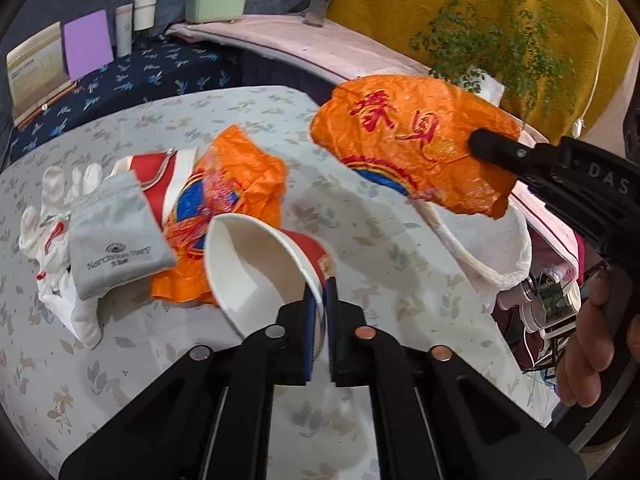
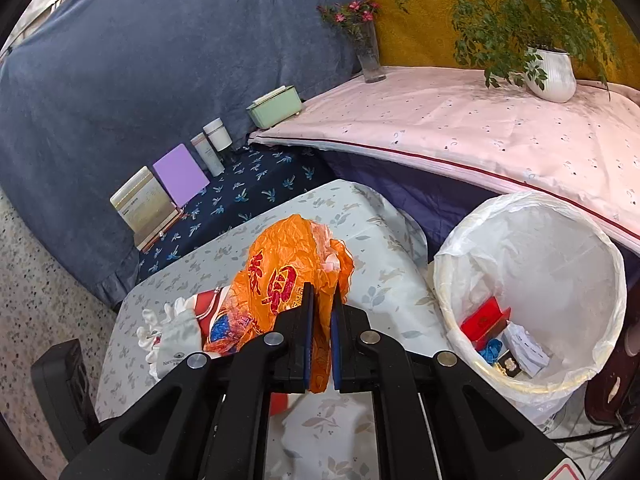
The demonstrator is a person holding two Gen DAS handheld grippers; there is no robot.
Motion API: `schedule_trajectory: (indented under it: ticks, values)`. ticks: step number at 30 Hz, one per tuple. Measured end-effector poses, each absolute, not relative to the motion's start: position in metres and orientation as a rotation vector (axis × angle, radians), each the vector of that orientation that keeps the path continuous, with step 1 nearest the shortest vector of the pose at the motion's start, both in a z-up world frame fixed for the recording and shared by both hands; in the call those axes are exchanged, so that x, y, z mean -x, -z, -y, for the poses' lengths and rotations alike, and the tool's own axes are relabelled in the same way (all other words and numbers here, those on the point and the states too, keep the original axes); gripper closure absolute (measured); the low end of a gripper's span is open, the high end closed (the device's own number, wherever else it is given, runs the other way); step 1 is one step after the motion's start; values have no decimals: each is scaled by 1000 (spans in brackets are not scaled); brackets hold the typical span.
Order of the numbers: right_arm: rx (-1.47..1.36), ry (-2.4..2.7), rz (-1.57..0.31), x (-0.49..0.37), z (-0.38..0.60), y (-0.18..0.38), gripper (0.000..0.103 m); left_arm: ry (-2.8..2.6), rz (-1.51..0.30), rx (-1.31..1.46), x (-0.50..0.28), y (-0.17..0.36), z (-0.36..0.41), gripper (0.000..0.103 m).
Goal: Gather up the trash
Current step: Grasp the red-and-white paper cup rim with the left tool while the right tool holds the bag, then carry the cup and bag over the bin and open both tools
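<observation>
The orange wrapper [image 1: 412, 140] is up off the table, pinched between the closed jaws of the right gripper [image 2: 320, 304], and it hangs to the right of the table [image 1: 380, 248], close to the white-lined trash bin [image 2: 600, 264]. In the right wrist view the bin sits just to the right of the wrapper, so I'd say this piece is nearly at the drop.

The left gripper [image 1: 324, 292] is clamped on the rim of a paper cup [image 1: 256, 264], white inside and red outside, which is tilted on its side with its mouth facing left and near.

The bin already holds a few things at the bottom: a red box [image 2: 482, 322], something blue and some white cartons. That part looks done.

Left on the table, further to the left: a second orange wrapper [image 1: 236, 184] lying flat, a grey pouch [image 1: 116, 236] on top of white gloves [image 1: 52, 208], and a red-and-white packet [image 1: 156, 176] partly under them. By my reckoning the job is around halfway, with two pieces in hand and several waiting.
</observation>
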State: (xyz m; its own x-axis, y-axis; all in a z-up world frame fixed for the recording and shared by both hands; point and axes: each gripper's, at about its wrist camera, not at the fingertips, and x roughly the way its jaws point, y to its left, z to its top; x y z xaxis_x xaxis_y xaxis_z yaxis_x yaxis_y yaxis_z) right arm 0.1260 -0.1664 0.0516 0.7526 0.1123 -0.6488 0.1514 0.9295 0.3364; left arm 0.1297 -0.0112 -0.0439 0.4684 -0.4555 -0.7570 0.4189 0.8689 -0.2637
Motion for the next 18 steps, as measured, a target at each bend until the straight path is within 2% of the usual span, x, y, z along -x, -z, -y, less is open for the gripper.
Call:
schedule_trajectory:
  ticks: [18]
  values:
    - [-427, 174, -618, -88, 252, -74, 96, 649, -839, -25, -124, -4, 97, 101]
